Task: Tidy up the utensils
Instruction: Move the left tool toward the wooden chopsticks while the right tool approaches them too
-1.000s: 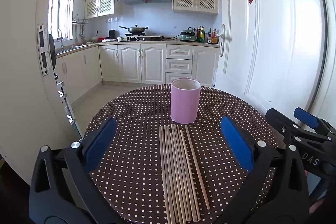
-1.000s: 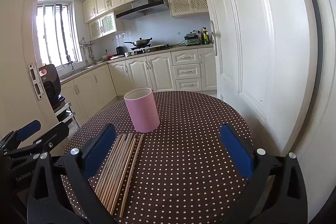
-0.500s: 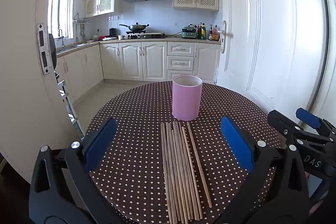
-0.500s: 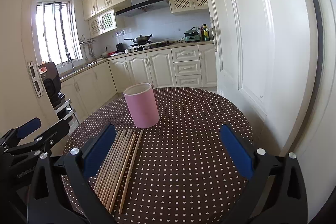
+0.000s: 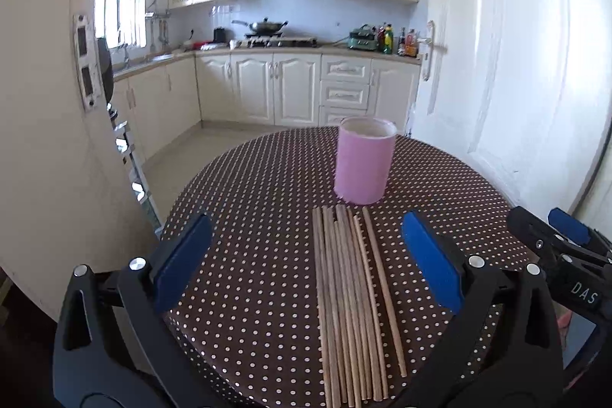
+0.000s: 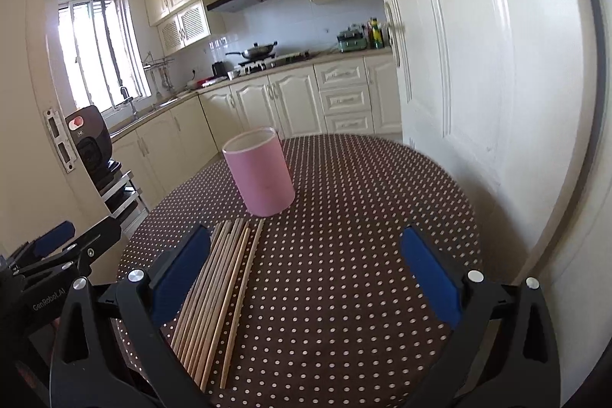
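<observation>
Several wooden chopsticks (image 5: 350, 297) lie side by side on the round polka-dot table (image 5: 252, 201), pointing toward an upright pink cylindrical holder (image 5: 363, 161). My left gripper (image 5: 306, 259) hovers open above the near table edge, with the chopsticks between its blue pads and nothing held. In the right wrist view the chopsticks (image 6: 218, 297) lie at lower left and the pink holder (image 6: 262, 176) stands behind them. My right gripper (image 6: 302, 272) is open and holds nothing; its left pad overlaps the bundle's near side. The right gripper's body (image 5: 562, 255) shows at the left view's right edge.
A white door (image 6: 478, 64) stands close along the table's right side. A door frame (image 5: 49, 140) and a metal rack (image 6: 122, 194) are to the left. Kitchen cabinets and a stove with a wok (image 5: 264, 25) line the far wall. The table's right half (image 6: 363, 217) shows only cloth.
Both views have tilted slightly, so the table and holder sit lower and farther in the frames. The chopsticks and holder have not moved; both grippers stay open.
</observation>
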`<move>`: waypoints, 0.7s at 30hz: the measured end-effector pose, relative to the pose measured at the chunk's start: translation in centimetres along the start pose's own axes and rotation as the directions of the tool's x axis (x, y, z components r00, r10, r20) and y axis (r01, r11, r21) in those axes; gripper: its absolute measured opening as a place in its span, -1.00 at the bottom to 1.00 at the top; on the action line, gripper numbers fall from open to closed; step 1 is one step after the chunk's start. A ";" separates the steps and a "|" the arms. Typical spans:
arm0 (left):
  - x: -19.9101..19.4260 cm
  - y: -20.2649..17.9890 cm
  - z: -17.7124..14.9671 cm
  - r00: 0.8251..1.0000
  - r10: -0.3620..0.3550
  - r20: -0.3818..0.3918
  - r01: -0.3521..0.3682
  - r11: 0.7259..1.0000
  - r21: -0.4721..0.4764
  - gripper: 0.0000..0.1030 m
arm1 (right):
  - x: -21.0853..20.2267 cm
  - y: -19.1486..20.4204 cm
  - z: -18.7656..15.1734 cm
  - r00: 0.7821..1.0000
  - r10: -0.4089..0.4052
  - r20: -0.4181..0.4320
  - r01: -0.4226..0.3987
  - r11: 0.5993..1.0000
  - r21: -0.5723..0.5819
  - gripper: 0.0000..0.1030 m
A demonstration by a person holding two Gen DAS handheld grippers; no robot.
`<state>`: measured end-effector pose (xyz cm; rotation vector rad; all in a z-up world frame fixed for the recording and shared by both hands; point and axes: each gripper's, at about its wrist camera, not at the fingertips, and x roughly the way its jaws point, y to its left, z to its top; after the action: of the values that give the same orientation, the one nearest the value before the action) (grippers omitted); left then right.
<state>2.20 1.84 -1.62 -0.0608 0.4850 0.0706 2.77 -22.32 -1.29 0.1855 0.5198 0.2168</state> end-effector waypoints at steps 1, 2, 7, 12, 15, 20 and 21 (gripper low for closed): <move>0.4 0.3 -0.1 1.000 0.000 -0.014 -0.001 1.000 -0.012 0.89 | 0.3 -0.1 0.0 1.000 -0.005 -0.011 0.005 1.000 0.009 0.87; 0.9 0.6 -0.2 1.000 0.001 -0.030 -0.001 1.000 -0.026 0.89 | 0.6 -0.2 0.0 1.000 -0.007 -0.023 0.007 1.000 0.015 0.87; 3.2 1.9 -0.6 0.995 0.010 -0.101 -0.017 0.997 -0.073 0.89 | 2.4 -0.5 -0.1 0.998 -0.004 -0.067 0.008 0.999 0.054 0.87; 5.6 2.6 -1.2 0.982 0.030 -0.186 -0.043 0.997 -0.066 0.89 | 4.8 0.0 -0.4 0.992 0.020 -0.125 -0.015 0.999 0.040 0.87; 7.3 2.9 -1.7 0.972 0.021 -0.235 -0.041 0.996 -0.082 0.89 | 5.4 0.7 -0.6 0.990 0.055 -0.131 -0.052 0.998 0.025 0.87; 9.7 3.0 -2.5 0.958 0.018 -0.287 -0.039 0.997 -0.068 0.89 | 7.0 2.2 -0.9 0.988 0.032 -0.149 -0.041 0.998 -0.052 0.87; 9.8 3.0 -2.6 0.956 0.019 -0.294 -0.040 0.997 -0.063 0.89 | 7.2 2.5 -1.0 0.988 0.035 -0.153 -0.045 0.997 -0.062 0.87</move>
<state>9.44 5.13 -8.63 -0.1326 0.7811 0.1084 8.01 -18.02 -4.97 0.1164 0.6594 0.2886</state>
